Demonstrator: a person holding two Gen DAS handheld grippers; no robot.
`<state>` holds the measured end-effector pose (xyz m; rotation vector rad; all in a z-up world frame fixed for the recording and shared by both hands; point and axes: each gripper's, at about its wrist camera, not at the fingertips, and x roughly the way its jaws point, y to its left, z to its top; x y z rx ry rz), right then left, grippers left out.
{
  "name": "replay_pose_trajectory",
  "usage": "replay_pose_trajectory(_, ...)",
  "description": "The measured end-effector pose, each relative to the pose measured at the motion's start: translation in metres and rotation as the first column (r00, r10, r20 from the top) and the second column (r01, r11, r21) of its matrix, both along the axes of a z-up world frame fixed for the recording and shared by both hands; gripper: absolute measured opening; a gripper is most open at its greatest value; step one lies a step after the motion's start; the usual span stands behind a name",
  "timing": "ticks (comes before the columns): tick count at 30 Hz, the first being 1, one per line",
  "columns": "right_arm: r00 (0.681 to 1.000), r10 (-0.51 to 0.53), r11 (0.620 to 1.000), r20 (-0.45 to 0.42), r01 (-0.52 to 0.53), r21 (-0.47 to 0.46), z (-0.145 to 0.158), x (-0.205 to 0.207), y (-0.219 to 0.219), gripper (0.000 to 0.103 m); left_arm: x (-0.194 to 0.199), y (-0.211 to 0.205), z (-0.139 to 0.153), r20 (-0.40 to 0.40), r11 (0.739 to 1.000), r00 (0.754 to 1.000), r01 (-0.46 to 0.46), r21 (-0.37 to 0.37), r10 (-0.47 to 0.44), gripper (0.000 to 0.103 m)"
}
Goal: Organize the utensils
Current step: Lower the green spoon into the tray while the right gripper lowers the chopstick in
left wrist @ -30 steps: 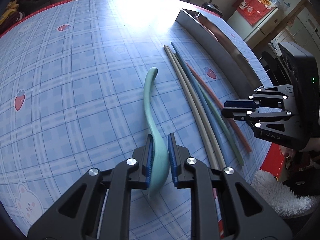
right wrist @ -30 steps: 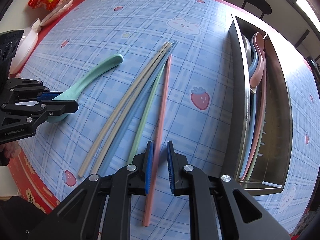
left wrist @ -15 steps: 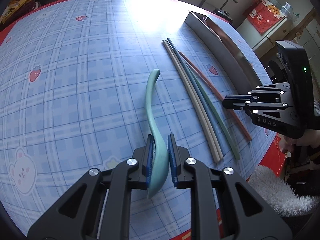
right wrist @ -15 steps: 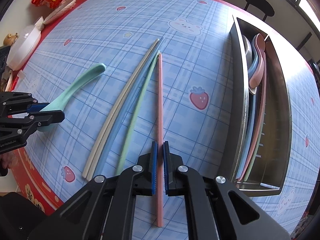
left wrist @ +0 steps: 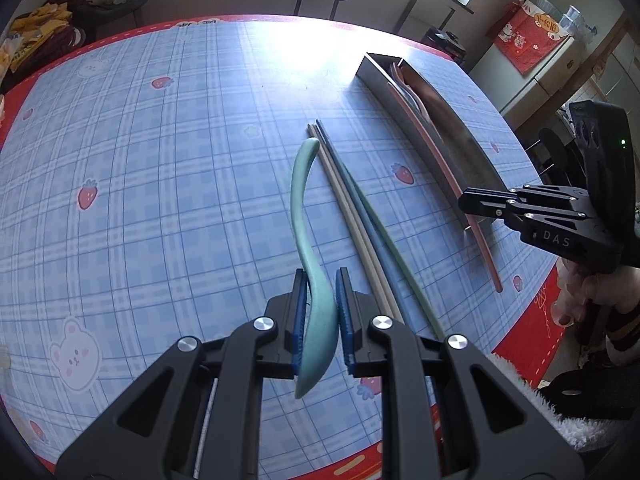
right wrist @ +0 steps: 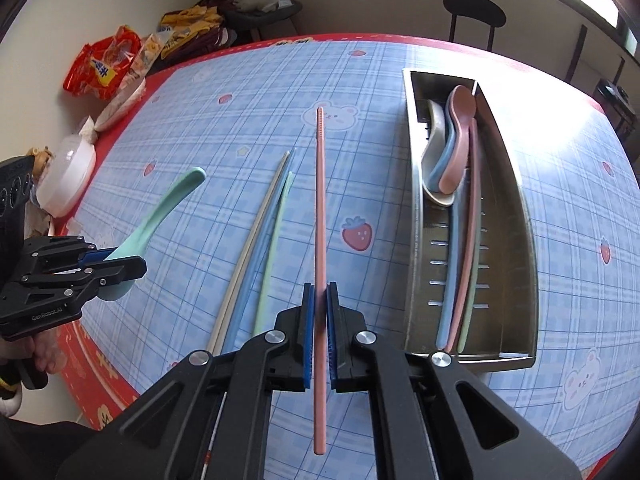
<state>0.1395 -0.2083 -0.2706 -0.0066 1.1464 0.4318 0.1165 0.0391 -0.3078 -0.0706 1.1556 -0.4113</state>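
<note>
2 grips hold — my left gripper (left wrist: 321, 316) pinches the green spoon (left wrist: 310, 240), my right gripper (right wrist: 319, 336) clamps the pink chopstick (right wrist: 319, 240); I keep both level toward the steel tray (right wrist: 524, 216) right of my jaws.

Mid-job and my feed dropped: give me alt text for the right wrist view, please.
The right gripper is shut on a pink chopstick above the blue checked tablecloth. To its right a metal tray holds spoons and chopsticks; to its left three chopsticks lie loose, and the left gripper holds a green spoon.
</note>
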Motion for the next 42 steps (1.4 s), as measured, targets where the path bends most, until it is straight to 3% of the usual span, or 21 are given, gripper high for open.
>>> replay_pose_trajectory(13,0.985,-0.169,0.984,0.029,0.167,0.060,0.006,0.028,-0.069,0.006,0.068,-0.077,0.035,0.021,0.995,0.995,0.097,-0.040,-0.096,0.018)
replay_pose_trajectory(23,0.968,-0.246,0.967,0.053,0.241,0.081,0.004,0.076,-0.090,0.006,0.145,-0.144,0.037,-0.011,0.987,0.997,0.076,-0.145,-0.078,0.018)
replay_pose_trajectory(29,0.972,-0.235,0.971,0.014,0.234,0.050,-0.012,0.091,-0.086,0.006,0.182,-0.164,0.015,-0.106,0.976,0.994,-0.008,-0.220,-0.016,0.018)
replay_pose_trajectory(42,0.966,-0.257,0.966,-0.031,0.258,0.029,-0.033,0.097,-0.080,0.006,0.205,-0.180,-0.023,-0.189,0.966,0.979,-0.119,-0.228,0.076,0.019)
